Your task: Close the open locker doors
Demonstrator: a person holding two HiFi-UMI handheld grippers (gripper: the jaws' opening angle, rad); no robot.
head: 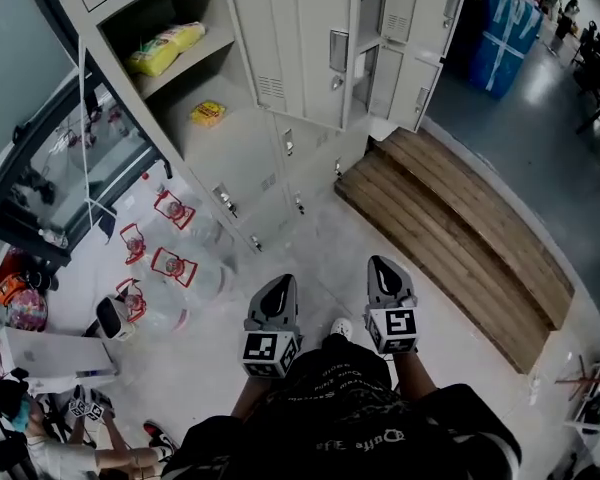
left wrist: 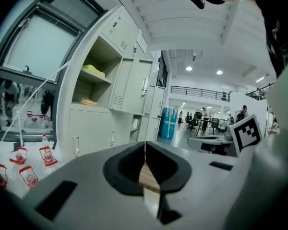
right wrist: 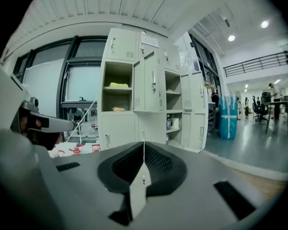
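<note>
Ahead of me across the pale floor (head: 320,238), the lockers (head: 250,168) stand partly open; one open door (head: 300,48) juts out beside the shelf (head: 185,70) with the yellow packet (head: 167,48), a second open door (head: 420,58) further right. My left claw (head: 278,290) and right claw (head: 383,268) are both clenched empty, well apart from the lockers.

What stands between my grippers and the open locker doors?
Nothing visible blocks the nearer open door: only bare floor lies between it and the left gripper and right gripper. Water bottles stand off to the left; a low wooden platform lies before the farther open door.
</note>
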